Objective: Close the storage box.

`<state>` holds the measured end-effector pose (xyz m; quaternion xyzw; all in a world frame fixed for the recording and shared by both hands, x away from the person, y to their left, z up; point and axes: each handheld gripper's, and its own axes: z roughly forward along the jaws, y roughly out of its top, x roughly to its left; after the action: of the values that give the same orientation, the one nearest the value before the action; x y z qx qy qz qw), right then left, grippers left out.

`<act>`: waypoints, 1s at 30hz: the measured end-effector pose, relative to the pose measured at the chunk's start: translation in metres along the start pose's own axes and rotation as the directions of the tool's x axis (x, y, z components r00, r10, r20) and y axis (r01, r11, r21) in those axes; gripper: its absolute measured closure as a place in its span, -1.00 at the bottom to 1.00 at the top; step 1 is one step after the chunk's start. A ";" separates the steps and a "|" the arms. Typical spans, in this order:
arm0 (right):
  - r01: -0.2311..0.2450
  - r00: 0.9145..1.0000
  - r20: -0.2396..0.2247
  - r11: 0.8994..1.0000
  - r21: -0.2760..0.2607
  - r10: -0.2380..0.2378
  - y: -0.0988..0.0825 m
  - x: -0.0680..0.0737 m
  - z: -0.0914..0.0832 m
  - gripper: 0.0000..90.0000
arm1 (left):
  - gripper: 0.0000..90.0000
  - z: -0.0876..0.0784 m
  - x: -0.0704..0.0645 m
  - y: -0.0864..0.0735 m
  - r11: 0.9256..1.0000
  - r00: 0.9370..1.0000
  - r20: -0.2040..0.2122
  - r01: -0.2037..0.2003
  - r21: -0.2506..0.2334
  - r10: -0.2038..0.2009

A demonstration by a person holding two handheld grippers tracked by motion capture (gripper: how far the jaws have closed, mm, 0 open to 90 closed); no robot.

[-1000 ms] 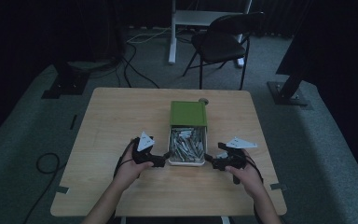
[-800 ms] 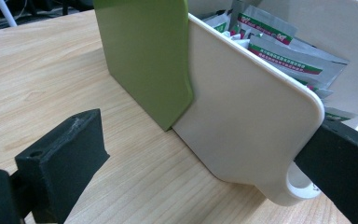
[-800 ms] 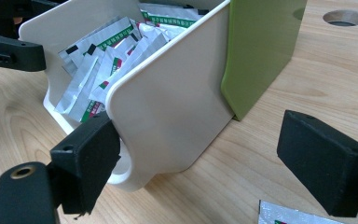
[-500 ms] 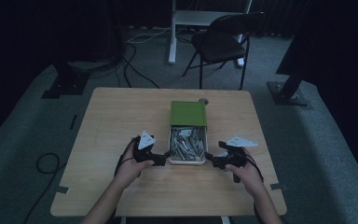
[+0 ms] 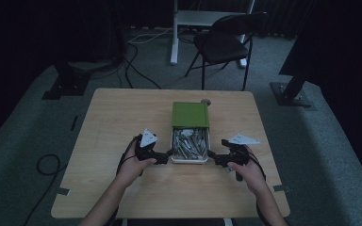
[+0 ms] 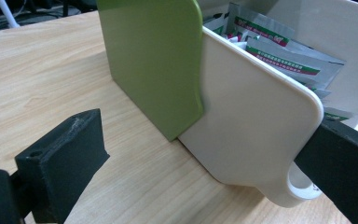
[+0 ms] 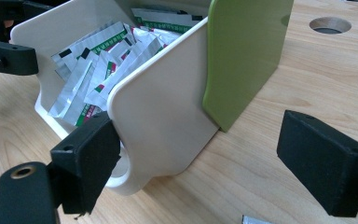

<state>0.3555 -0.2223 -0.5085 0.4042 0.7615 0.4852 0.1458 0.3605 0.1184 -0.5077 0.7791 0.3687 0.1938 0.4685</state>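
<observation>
Between my two tools sits the box (image 5: 190, 143), a cream plastic tray with rounded corners and a smooth, matte olive-green sleeve (image 5: 190, 114) slid partway off its far end. The open near part is packed with silvery foil sachets (image 5: 191, 142), crinkled, printed with green and red bands.

My left hand-held gripper (image 5: 166, 157) stands at the tray's near left corner. In its own view the jaws are spread wide: one blocky black pad hangs over bare wood on the outer side, the other sits against the tray's cream side wall (image 6: 251, 116) by a round cut-out at the corner. I cannot tell whether that pad truly presses the wall.

My right hand-held gripper (image 5: 214, 158) mirrors it at the near right corner, also spread wide. One pad lies against the cream wall (image 7: 163, 116) beside a similar cut-out; the other floats free over the wood, well apart from the green sleeve (image 7: 244, 51). Across the tray I see the sachets (image 7: 102, 70) heaped loosely.

Everything rests on the bench (image 5: 122, 117), pale wood-grain laminate with a round cable hole (image 7: 330, 24) beyond the sleeve. A scrap of foil (image 7: 254, 219) lies just under my right tool.

Farther out, the room is dim: grey carpet (image 5: 23, 141), a dark folding chair (image 5: 226, 44), trailing cables (image 5: 136, 61), black curtains.
</observation>
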 end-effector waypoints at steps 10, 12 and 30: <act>0.001 1.000 0.018 1.000 -0.003 -0.001 0.004 -0.003 0.003 -0.71 | -0.92 0.004 0.003 0.002 1.000 1.000 -0.001 0.020 -0.006 -0.020; -0.007 1.000 0.018 1.000 -0.004 0.007 0.005 -0.003 0.004 -0.71 | -0.92 0.004 0.004 0.002 1.000 1.000 -0.004 0.025 -0.008 -0.025; -0.025 0.999 0.044 1.000 -0.012 0.025 0.010 -0.010 0.010 -0.71 | -0.92 0.012 0.008 0.008 1.000 1.000 -0.007 0.025 0.003 -0.025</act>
<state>0.3730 -0.2219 -0.5071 0.4234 0.7502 0.4824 0.1586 0.3765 0.1154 -0.5073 0.7743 0.3804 0.1900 0.4686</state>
